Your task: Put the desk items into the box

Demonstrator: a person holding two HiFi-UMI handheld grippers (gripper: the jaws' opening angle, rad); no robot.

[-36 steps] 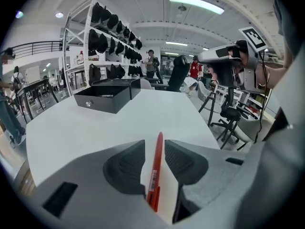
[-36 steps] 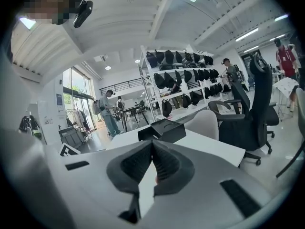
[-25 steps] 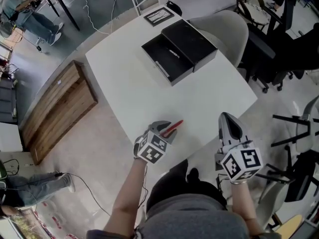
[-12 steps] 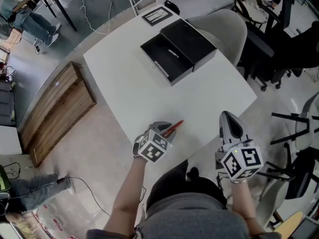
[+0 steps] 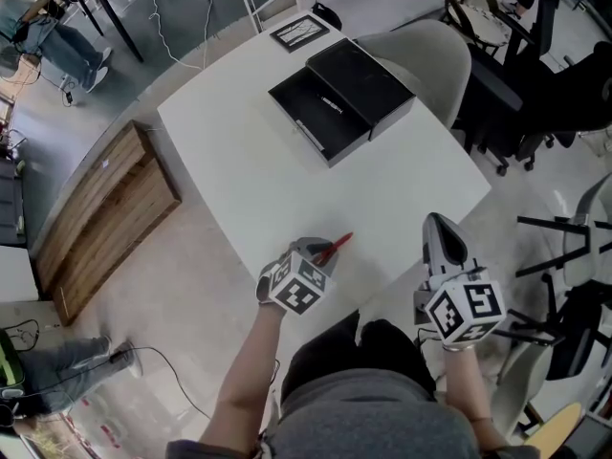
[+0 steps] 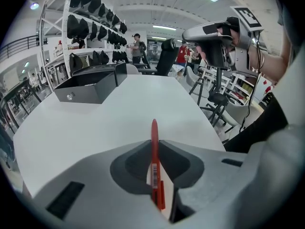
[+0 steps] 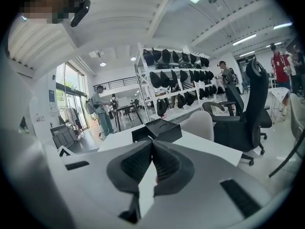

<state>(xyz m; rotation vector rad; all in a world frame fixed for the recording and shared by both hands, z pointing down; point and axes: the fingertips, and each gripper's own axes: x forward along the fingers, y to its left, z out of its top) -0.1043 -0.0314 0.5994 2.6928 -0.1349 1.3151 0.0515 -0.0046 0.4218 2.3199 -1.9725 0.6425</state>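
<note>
Left gripper [image 5: 324, 251] pinching the red pen [image 5: 340, 242] at the near table [image 5: 249, 185] edge.
Its jaws have just been closing and now press on the pen, whose tip sticks out ahead over the white top; a barcode label [image 6: 153, 174] on the barrel is too fine to read. The right gripper [image 5: 435, 226] hangs off the table's corner, jaws pressed together on nothing. The black box [image 5: 348, 147] lies open, well apart at the far side. Print on the placard [image 5: 299, 32] beyond it is illegible.
</note>
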